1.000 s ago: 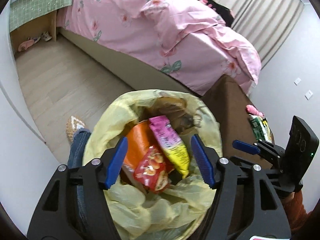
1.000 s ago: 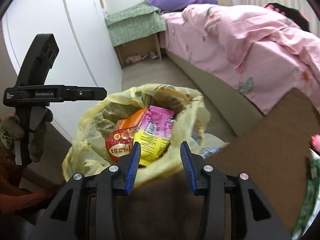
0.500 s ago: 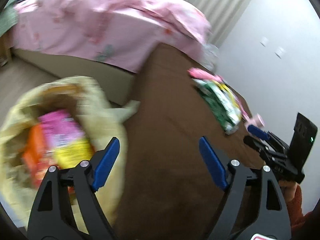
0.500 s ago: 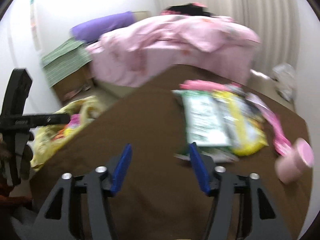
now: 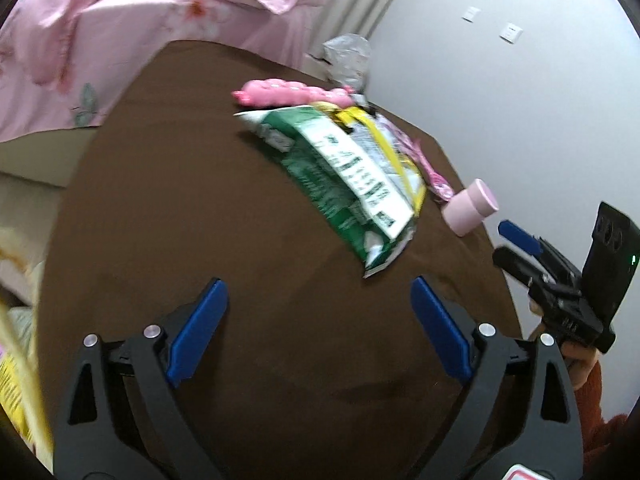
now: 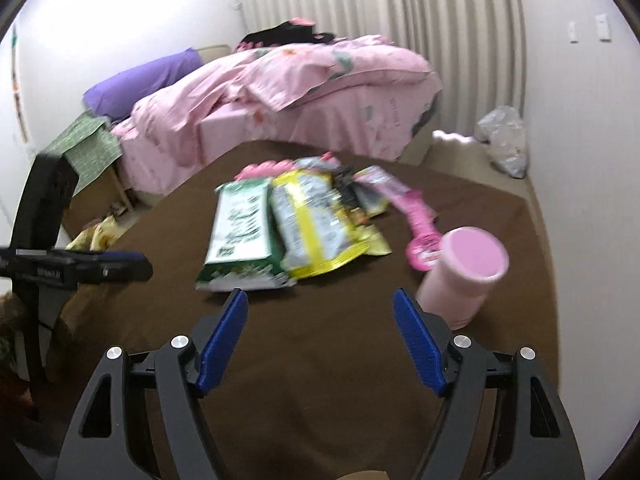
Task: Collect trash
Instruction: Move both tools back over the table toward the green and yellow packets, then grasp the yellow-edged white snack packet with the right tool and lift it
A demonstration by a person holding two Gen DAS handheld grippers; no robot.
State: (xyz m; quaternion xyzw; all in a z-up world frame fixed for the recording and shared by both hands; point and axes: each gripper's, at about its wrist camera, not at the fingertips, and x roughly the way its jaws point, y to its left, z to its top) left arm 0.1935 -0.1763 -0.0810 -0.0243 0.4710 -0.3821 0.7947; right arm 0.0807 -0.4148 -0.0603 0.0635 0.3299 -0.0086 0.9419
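- We saw both views swing off the yellow bag onto the brown table (image 5: 224, 208); in the left view only a sliver of bag (image 5: 16, 380) remained at the lower left edge, and in the right view it (image 6: 96, 236) sat at mid left, past the table edge.
- Left gripper (image 5: 320, 332) jaws had just been opening and stood spread wide, nothing between them, bare table under them.
- Right gripper (image 6: 320, 340) likewise: jaws had just been opening, spread, empty.
- We read this as one drop-off done and both tools heading back for the next pick.
- Remaining trash: the green packet (image 6: 240, 236) lay flat at frame centre in the right view, just beyond the right gripper's tips, with the yellow packet (image 6: 316, 228) overlapping its right side.
- In the left view the green packet (image 5: 344, 188) had its long axis running from upper left to lower right, torn end toward the lower right, nearest the grippers.
- Pink cup (image 6: 460, 276) stood tilted at the right, near the right finger.
- Pink wrapper (image 6: 416, 220) lay behind the cup; frames were blurred, so we couldn't tell finer detail.
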